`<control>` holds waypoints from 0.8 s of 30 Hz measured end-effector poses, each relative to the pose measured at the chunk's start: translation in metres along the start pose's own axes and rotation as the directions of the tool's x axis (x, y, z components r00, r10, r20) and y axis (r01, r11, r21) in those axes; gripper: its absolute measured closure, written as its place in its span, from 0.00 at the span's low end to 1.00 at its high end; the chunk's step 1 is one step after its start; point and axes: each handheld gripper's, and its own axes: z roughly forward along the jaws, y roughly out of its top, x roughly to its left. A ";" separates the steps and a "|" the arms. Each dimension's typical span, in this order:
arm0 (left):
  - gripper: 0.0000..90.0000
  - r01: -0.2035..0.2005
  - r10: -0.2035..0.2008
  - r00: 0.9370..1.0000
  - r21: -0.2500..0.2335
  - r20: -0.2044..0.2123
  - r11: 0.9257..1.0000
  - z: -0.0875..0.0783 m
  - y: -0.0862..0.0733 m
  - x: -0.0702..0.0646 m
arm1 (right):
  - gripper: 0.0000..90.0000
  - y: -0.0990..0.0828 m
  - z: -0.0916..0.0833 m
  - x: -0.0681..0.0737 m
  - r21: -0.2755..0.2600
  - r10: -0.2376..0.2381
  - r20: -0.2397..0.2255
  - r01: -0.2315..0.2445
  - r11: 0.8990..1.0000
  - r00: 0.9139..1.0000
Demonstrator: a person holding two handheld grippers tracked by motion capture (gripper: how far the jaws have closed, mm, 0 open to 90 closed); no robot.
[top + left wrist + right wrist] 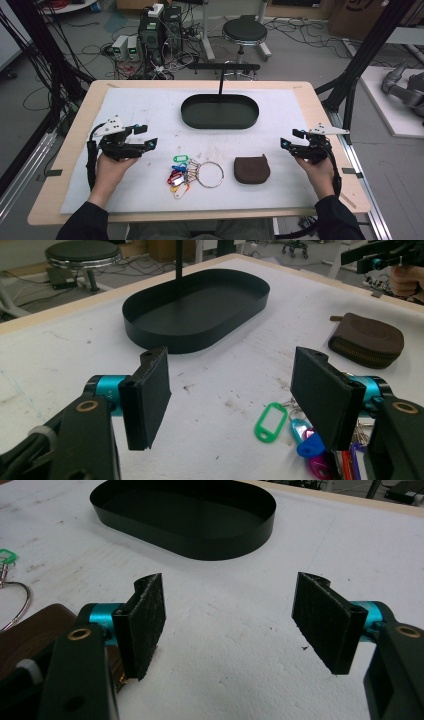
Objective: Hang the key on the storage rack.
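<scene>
Key bunch point(192, 172) lies mid-surface, just right of the left gripper point(145, 136), its nearer one. Brown pouch point(252, 170) lies left of the right gripper point(290, 139). Both fingers spread, empty.

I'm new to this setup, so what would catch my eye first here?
The black oval tray sits at the far middle of the white mat. Nearer the person, a bunch of coloured key tags on a ring lies left of a brown zip pouch. The left claw and right claw flank them, both open and empty.
</scene>
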 end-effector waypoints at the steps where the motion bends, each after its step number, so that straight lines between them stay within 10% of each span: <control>1: 0.36 0.001 -0.001 1.000 0.008 -0.003 1.000 0.001 -0.001 0.000 | 0.33 0.000 0.000 -0.001 0.000 0.001 0.000 -0.001 1.000 1.000; 24: 0.35 -0.016 0.016 0.999 0.007 0.047 1.000 0.012 0.006 -0.011 | 0.34 -0.003 -0.002 -0.001 0.008 -0.015 0.015 0.015 1.000 1.000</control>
